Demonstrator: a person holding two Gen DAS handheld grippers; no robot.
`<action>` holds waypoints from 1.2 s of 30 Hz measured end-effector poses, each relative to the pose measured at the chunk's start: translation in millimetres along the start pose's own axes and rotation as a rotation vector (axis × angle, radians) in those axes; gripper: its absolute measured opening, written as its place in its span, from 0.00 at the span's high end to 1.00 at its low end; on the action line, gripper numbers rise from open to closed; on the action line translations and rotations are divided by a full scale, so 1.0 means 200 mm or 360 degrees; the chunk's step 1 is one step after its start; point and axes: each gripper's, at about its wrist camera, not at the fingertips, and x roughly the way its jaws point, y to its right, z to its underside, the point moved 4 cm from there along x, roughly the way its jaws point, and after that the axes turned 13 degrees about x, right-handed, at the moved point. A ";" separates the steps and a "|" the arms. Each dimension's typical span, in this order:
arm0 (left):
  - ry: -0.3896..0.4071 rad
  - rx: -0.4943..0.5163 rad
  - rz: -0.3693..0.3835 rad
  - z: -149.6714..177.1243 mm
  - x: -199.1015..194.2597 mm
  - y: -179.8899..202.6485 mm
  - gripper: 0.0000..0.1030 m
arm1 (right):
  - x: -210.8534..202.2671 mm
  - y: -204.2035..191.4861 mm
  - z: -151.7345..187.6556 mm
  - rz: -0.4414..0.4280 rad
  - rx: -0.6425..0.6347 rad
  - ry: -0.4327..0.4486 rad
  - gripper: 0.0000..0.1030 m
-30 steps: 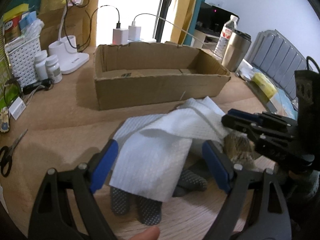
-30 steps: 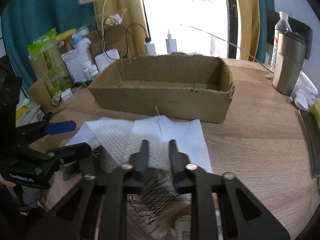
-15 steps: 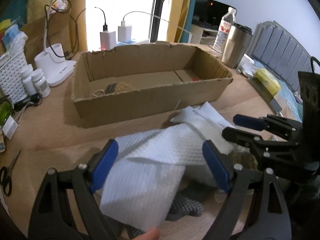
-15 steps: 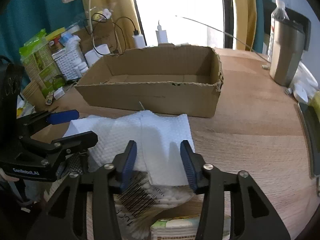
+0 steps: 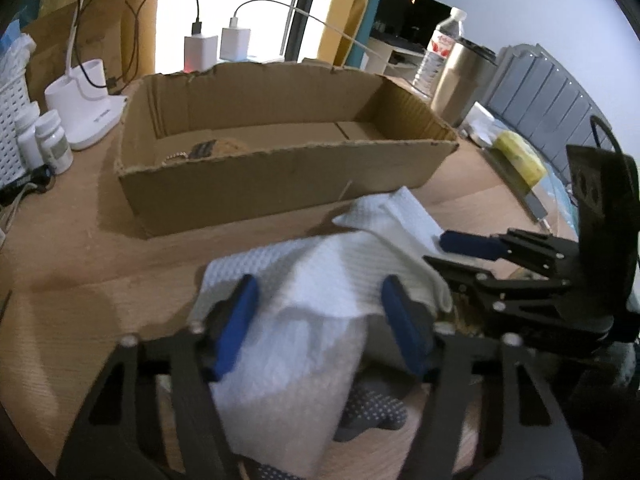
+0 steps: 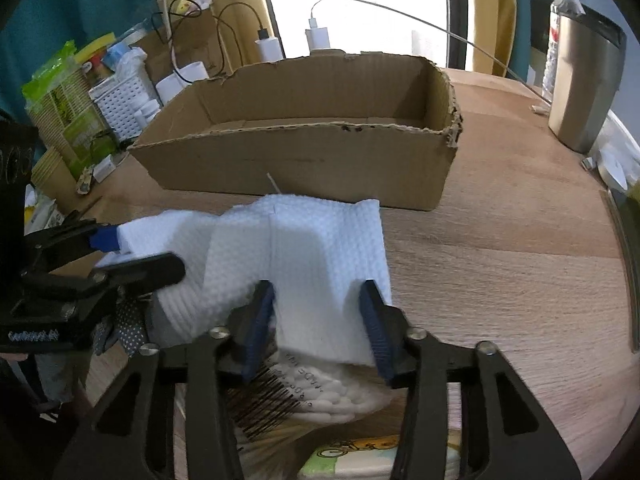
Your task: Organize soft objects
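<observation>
A white quilted cloth (image 5: 320, 280) lies rumpled on the wooden table in front of a shallow cardboard box (image 5: 280, 184); it also shows in the right wrist view (image 6: 304, 256). My left gripper (image 5: 320, 328) is open, its blue pads either side of the cloth. My right gripper (image 6: 316, 332) is open over the cloth's near edge, above a bag of cotton swabs (image 6: 320, 392). A grey dotted glove (image 5: 372, 408) lies under the cloth. The box (image 6: 312, 152) holds a small brownish item (image 5: 216, 148).
A steel tumbler (image 6: 584, 84) and water bottle (image 5: 440, 48) stand at the right. White pill bottles (image 5: 52, 144), a lamp base (image 5: 88, 112) and a white basket (image 6: 120, 104) stand at the left. Chargers (image 5: 216, 48) sit behind the box.
My right gripper has opened and let go of the swab bag. Both grippers rose and moved towards the cloth; my left gripper's jaws have narrowed around it.
</observation>
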 end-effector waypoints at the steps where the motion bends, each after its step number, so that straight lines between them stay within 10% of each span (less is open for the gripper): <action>1: 0.0008 -0.0004 0.0010 0.00 -0.01 0.00 0.59 | 0.00 -0.01 0.00 -0.0009 -0.0004 -0.0003 0.80; 13: 0.0101 0.0054 0.0041 -0.01 -0.11 0.04 0.83 | -0.14 -0.02 -0.05 -0.0031 0.0025 0.0155 0.93; 36: 0.0394 0.0103 -0.0026 -0.12 -0.43 0.03 0.85 | -0.44 -0.01 -0.14 -0.0011 0.0039 0.0409 0.93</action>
